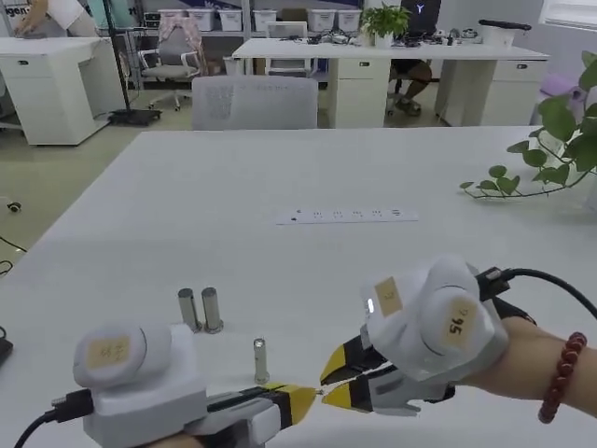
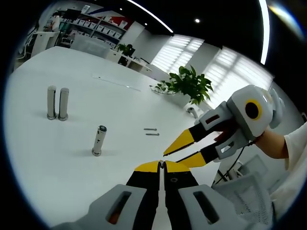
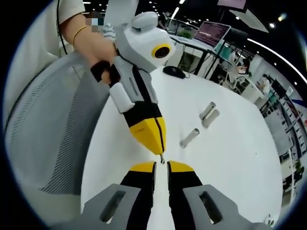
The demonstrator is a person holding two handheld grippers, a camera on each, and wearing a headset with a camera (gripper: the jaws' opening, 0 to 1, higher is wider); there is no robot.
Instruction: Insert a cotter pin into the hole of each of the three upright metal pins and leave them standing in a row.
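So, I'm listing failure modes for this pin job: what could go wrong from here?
1. The left tongs pinch the tiny cotter pin only at their tips; passing it to the open right tongs could drop it.
2. The lone upright pin stands just beyond both tongs, so a swing might topple it.

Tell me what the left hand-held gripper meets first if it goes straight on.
The right hand-held gripper: its open yellow jaws face the shut left hand-held gripper nearly tip to tip. Depth is hard to judge, but little gap shows.
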